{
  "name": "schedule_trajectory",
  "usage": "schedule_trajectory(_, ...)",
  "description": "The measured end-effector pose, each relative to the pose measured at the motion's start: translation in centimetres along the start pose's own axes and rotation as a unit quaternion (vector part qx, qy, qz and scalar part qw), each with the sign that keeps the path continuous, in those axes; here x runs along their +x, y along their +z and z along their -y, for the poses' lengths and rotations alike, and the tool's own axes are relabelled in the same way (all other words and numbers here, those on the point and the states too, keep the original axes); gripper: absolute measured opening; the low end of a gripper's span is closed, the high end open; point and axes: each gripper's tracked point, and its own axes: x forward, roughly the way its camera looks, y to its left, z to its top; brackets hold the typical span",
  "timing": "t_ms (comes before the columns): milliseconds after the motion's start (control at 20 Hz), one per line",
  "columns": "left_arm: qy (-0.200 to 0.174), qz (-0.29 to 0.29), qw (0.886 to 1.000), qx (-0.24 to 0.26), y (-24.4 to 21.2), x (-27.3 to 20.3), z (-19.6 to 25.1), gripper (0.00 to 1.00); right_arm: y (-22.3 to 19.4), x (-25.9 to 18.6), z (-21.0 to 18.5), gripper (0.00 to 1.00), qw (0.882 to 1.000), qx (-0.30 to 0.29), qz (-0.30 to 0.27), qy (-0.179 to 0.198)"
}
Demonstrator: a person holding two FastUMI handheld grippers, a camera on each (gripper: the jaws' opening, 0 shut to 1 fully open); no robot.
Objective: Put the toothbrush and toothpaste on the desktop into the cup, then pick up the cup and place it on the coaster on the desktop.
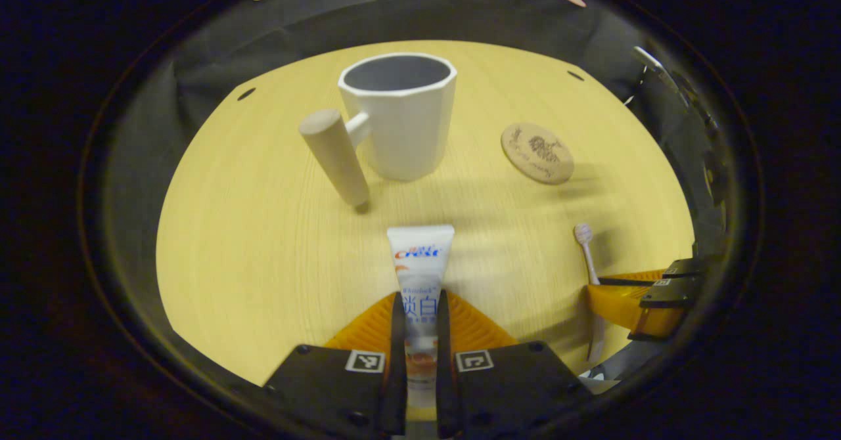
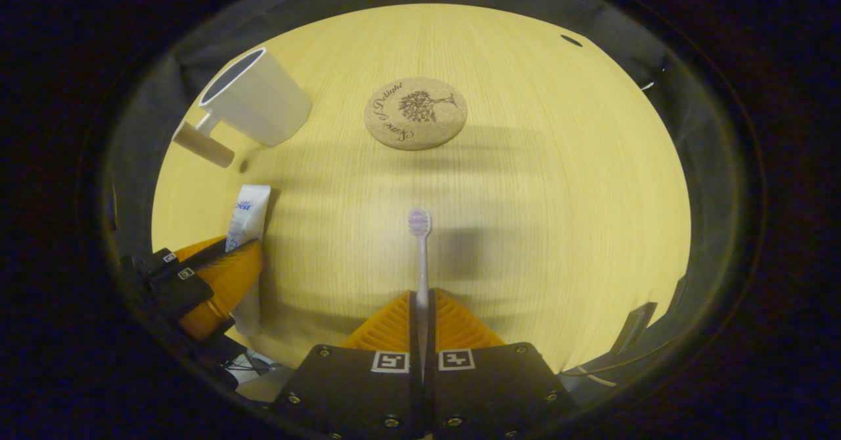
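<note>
Left gripper: fingers clamped on the toothpaste, tube pointed forward toward the cup, judged ready for insertion.
Right gripper: fingers pressed together on the toothbrush handle, bristles leading.
Cup: upright on the desktop, mouth open, nothing inside.
Coaster: flat on the desktop beside the cup, reserved for the cup.

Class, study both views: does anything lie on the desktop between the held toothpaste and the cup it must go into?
Nothing visible does. The left hand-held gripper grips the toothpaste, and bare desktop lies between it and the cup. The cup's wooden handle juts off to one side, and its mouth is open.
</note>
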Motion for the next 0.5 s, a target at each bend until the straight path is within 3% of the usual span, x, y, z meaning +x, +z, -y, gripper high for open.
schedule_trajectory(250,-0.024,0.000,0.999,-0.038,0.3,-0.2,0.4,0.23,0.3,-0.5,-0.2,0.02,0.999,0.029,0.003,0.021)
schedule_trajectory(500,-0.041,0.035,0.997,-0.049,2.7,-3.7,0.2,0.22,1.3,-1.6,-0.3,0.02,0.999,0.040,0.019,0.031)
